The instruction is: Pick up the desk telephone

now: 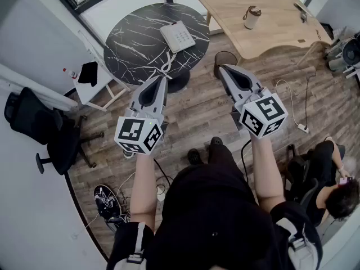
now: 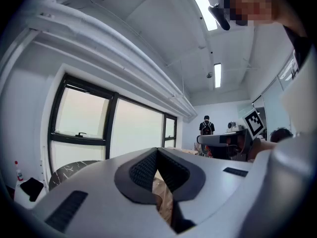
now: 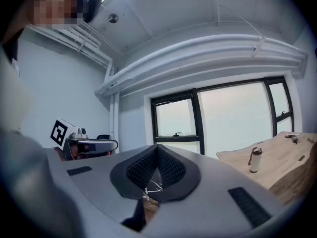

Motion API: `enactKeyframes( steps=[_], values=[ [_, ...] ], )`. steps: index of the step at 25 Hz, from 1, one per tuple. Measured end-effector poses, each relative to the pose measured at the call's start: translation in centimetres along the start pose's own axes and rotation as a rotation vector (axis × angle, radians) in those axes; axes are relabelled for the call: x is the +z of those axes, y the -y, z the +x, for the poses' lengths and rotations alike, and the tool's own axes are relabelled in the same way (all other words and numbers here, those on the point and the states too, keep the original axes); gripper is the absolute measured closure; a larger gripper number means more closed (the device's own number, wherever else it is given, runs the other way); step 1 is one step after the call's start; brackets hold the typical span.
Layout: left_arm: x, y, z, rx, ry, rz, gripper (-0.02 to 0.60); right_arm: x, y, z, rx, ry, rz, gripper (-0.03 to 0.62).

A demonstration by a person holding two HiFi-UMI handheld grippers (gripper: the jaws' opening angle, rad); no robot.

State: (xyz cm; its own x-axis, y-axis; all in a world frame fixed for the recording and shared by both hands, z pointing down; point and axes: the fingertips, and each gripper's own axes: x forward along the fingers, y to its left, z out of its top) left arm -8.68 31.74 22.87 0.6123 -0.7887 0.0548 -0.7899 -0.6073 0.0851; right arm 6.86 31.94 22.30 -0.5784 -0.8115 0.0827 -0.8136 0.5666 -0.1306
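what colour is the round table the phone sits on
Black with white marble veining; the round table shows best in the head view.

Open wood floor [image 1: 191, 108] lies before the round table [image 1: 126, 41], so its near edge can be reached straight on. The table's left half is bare. A coiled cord [image 1: 163, 66] crosses the near right part, running to the telephone [image 1: 178, 36] at the far right edge. A dark bin [image 1: 225, 61] stands just beside that edge, with the wooden desk [image 1: 275, 35] beyond. A white side table [image 1: 95, 91] and an office chair [image 1: 39, 122] crowd the left.
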Motion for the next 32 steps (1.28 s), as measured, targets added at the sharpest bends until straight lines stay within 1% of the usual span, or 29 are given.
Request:
enactKeyframes(
  steps=[9,15,19,25,32],
  values=[
    [-0.2,-1.4,0.0,0.001,0.002,-0.006,0.568,0.2,0.2,0.6,-0.027,0.013,-0.001,0.565],
    [-0.8,-2.0,0.4,-0.008,-0.012,-0.016,0.568,-0.5,-0.9,1.6,0.015,0.002,0.012,0.565],
    [-1.7,-2.1,0.9,-0.012,-0.035,-0.031,0.568,-0.8,-0.6,2.2,0.010,0.005,0.026,0.565],
    [-3.1,-3.4,3.1,-0.001,-0.062,-0.049,0.568,-2.0,1.7,3.9,0.014,-0.012,0.042,0.565],
    [-2.4,-5.8,7.5,0.029,-0.050,-0.054,0.568,-0.8,5.5,8.1,0.031,-0.011,0.040,0.565]
  ],
)
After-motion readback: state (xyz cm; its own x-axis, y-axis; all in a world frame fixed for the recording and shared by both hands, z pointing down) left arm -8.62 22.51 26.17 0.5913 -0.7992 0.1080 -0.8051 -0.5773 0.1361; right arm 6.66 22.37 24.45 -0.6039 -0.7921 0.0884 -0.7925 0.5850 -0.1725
